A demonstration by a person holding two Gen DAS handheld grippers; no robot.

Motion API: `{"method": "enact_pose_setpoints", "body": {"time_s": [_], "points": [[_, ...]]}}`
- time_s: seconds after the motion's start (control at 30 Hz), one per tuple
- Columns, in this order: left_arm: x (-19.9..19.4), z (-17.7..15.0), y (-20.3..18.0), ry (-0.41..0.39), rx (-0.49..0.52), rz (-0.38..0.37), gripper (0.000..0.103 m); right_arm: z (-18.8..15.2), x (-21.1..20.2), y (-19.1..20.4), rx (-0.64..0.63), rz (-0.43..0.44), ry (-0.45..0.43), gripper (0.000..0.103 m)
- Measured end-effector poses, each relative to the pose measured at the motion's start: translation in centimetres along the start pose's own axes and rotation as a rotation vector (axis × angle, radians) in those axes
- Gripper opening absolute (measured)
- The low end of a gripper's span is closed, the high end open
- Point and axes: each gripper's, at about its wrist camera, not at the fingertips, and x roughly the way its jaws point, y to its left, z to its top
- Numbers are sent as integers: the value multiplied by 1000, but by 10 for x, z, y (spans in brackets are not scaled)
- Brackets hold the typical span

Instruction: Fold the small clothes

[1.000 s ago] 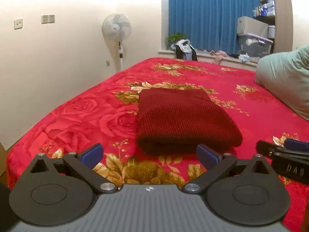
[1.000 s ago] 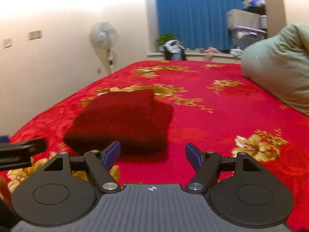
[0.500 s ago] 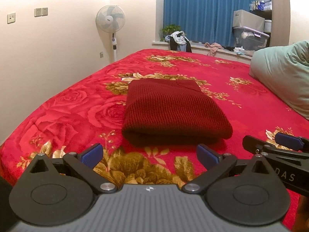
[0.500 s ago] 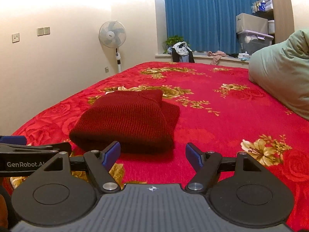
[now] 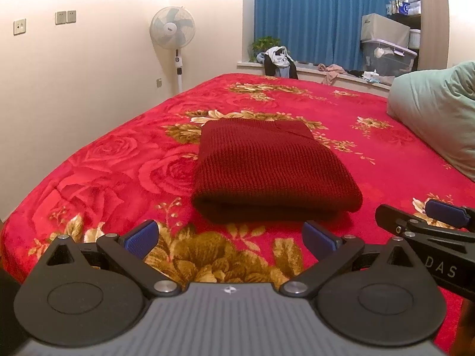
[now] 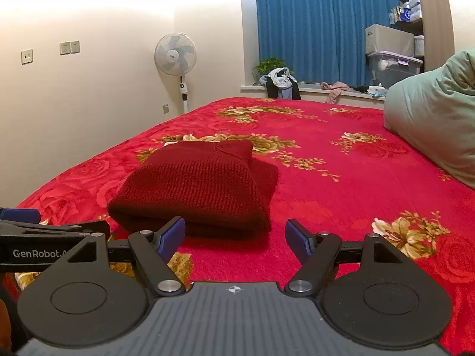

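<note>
A dark red knitted sweater (image 5: 267, 172) lies folded into a neat block on a bed with a red flowery blanket (image 5: 118, 175). It sits flat, with its thick folded edge facing the two claws.

The left gripper (image 5: 230, 237) is just in front of the sweater, near that folded edge. Its two blue pads (image 5: 139, 237) are spread wide apart and hold nothing. The sweater lies straight ahead of it, in line with the gap between the fingers, but the claw does not touch it.

The right gripper (image 6: 234, 238) is also wide open and empty. From its own camera the sweater (image 6: 196, 187) lies ahead and a bit to the left, close to the left blue pad (image 6: 170, 237). It is hard to tell if that pad touches the cloth.

The two claws are side by side, each showing at the edge of the other's view.

A pale green pillow (image 5: 436, 118) rests on the far right of the bed, well apart from the sweater. A white fan (image 5: 172, 29) stands by the wall, next to a blue curtain (image 5: 311, 17).
</note>
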Motion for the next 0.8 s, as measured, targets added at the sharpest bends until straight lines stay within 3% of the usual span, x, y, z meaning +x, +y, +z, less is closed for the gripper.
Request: {"method": "enact_pose_setpoints", "body": {"time_s": [0.8], "points": [[0, 0, -1, 7, -3, -2, 103, -1, 1, -1, -2, 1, 2, 76]]}}
